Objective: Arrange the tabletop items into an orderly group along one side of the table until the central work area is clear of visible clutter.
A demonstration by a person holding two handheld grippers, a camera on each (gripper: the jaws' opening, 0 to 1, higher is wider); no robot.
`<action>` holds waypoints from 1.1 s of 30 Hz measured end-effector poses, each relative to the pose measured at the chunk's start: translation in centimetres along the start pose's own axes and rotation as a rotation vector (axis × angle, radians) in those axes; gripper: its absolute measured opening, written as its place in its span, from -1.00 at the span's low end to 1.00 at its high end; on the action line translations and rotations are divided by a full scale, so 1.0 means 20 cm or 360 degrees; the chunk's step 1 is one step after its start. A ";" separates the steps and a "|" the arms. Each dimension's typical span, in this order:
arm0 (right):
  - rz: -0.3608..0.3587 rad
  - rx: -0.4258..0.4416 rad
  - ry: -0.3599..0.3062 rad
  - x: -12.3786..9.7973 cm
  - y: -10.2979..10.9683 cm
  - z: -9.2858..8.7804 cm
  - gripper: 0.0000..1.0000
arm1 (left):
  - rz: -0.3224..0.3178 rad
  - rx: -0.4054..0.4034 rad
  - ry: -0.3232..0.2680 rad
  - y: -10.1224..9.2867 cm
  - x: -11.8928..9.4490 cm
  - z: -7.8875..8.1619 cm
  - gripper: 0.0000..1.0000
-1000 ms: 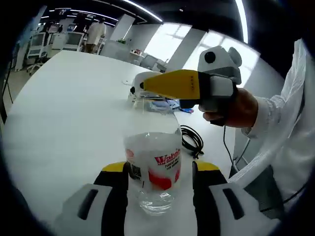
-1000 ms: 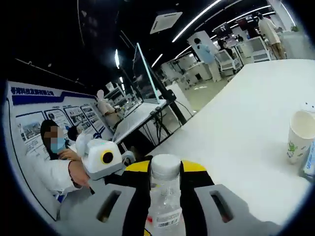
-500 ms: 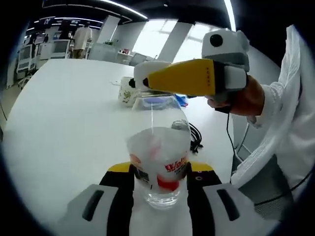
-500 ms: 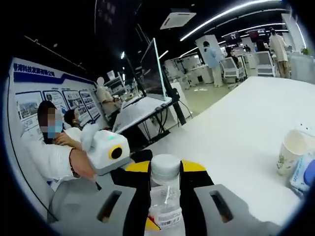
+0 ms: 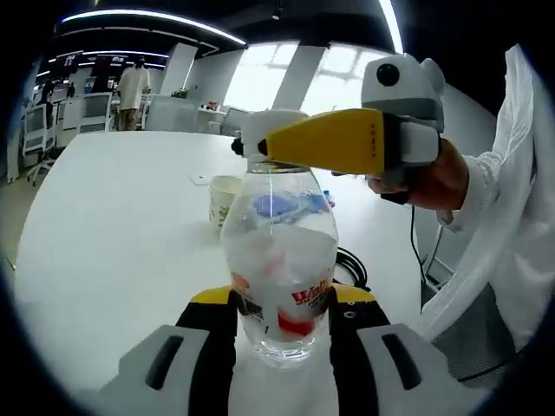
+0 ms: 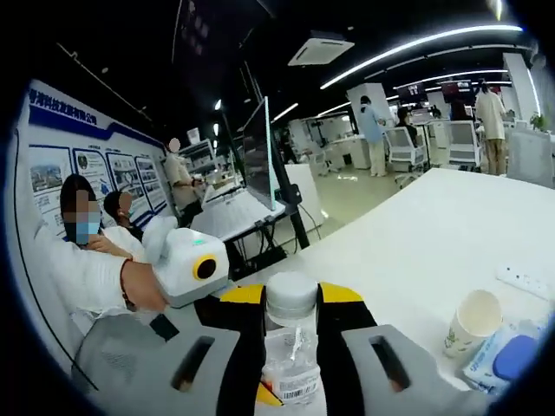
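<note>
The water bottle (image 5: 279, 260) stands upright between the two hand-held grippers — its long axis runs vertical, body low and cap high. The left hand-held gripper (image 5: 279, 314) comes at it from the side near its base, jaws pressed against the labelled lower body. The right hand-held gripper (image 6: 291, 316) comes in across the top, and its yellow jaws pinch the white cap (image 6: 291, 296) and neck. So both hand-held grippers are on the same thing, one at each end of its axis, and the bottle lies straight ahead of each.

Whether the base touches the table (image 5: 113, 217) is hard to tell; it seems raised a little. Beyond the bottle, well apart on the table, stand a paper cup (image 6: 471, 322) and a blue-and-white pack (image 6: 507, 357), with a black cable (image 5: 351, 264) near the table edge — probably the group the bottle should join.
</note>
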State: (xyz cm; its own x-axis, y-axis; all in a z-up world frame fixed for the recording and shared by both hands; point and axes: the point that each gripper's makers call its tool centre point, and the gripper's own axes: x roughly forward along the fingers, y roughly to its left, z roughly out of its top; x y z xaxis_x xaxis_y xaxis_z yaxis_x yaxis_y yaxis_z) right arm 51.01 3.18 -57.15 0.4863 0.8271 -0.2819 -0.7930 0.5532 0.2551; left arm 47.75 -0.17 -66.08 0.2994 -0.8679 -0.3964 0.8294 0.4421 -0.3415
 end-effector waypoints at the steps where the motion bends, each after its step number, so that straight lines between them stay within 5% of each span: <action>1: -0.0007 -0.0021 -0.0001 0.00 -0.01 0.01 -0.62 | -0.0003 0.0015 -0.0002 0.01 0.01 0.02 -0.19; 14: -0.0099 -0.0195 -0.0085 0.02 -0.27 0.23 -0.62 | -0.0011 0.0210 -0.0029 0.23 0.17 0.31 -0.19; 23: -0.0181 -0.0329 -0.0068 0.05 -0.41 0.24 -0.61 | -0.0009 0.0314 0.0006 0.35 0.29 0.37 -0.19; 33: -0.0265 -0.0457 -0.0014 0.10 -0.55 0.17 -0.61 | 0.0001 0.0387 0.0052 0.50 0.42 0.34 -0.19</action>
State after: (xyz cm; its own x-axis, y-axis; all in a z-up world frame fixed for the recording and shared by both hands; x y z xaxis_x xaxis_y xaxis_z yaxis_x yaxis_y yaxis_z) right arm 61.92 -0.84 -57.47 0.6200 0.7291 -0.2898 -0.7728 0.6312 -0.0653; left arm 61.81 -4.52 -66.98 0.2875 -0.8582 -0.4253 0.9197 0.3713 -0.1274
